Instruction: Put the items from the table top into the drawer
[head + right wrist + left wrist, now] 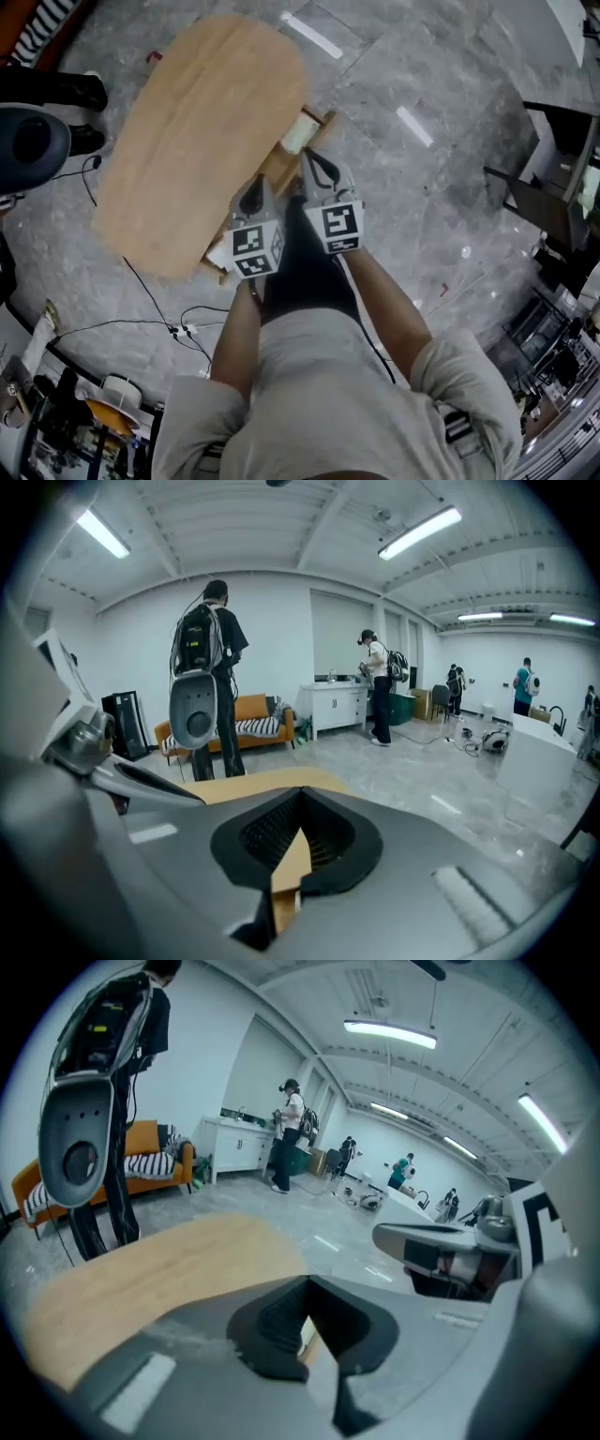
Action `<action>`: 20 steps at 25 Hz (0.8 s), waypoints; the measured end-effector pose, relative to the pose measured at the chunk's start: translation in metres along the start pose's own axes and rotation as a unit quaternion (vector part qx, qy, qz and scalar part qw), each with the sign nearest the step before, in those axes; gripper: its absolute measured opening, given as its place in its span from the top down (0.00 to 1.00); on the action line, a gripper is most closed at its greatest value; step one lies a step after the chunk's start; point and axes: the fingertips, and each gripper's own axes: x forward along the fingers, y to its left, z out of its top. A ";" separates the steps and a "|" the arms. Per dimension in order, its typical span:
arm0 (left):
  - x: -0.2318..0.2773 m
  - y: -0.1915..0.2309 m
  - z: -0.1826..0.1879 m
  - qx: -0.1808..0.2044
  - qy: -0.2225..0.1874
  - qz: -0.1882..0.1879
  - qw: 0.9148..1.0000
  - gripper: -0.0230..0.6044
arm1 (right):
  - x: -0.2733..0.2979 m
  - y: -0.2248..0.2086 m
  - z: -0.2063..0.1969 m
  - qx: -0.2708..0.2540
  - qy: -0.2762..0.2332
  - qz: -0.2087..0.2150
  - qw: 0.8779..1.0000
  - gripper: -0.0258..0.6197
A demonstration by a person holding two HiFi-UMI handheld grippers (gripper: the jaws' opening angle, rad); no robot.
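Both tongs are pressed together on nothing. The left tongs [253,185] and right tongs [309,156] hang side by side over the open drawer [324,118] — it juts from the bare wooden tabletop [202,131] — and a pale item [297,137] lies in the drawer just beyond their tips.

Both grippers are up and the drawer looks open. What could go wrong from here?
1. The drawer stands open past the table edge, right under the left gripper and right gripper in the head view. Lowering either carelessly may knock its rim.
2. Cables lie on the floor beside the table, and a step that way might snag them.
3. Both grippers are shut and empty. Pushing the drawer closed hard could jolt the white item inside.
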 end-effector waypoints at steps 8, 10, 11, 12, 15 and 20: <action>-0.063 -0.007 0.114 0.031 -0.119 -0.013 0.992 0.93 | -0.035 0.026 0.139 -0.043 -0.100 -0.030 0.994 0.95; -0.075 -0.014 0.133 0.032 -0.140 -0.014 0.990 0.93 | -0.048 0.031 0.161 -0.050 -0.118 -0.040 0.991 0.95; -0.083 -0.020 0.139 0.035 -0.145 -0.019 0.989 0.93 | -0.057 0.031 0.168 -0.048 -0.123 -0.046 0.990 0.95; -0.090 -0.027 0.144 0.041 -0.150 -0.026 0.987 0.93 | -0.065 0.031 0.174 -0.044 -0.126 -0.052 0.990 0.95; -0.108 -0.039 0.161 0.068 -0.171 -0.044 0.982 0.93 | -0.080 0.033 0.188 -0.032 -0.136 -0.063 0.988 0.95; -0.120 -0.050 0.170 0.110 -0.195 -0.062 0.973 0.93 | -0.096 0.042 0.198 -0.041 -0.151 -0.071 0.985 0.95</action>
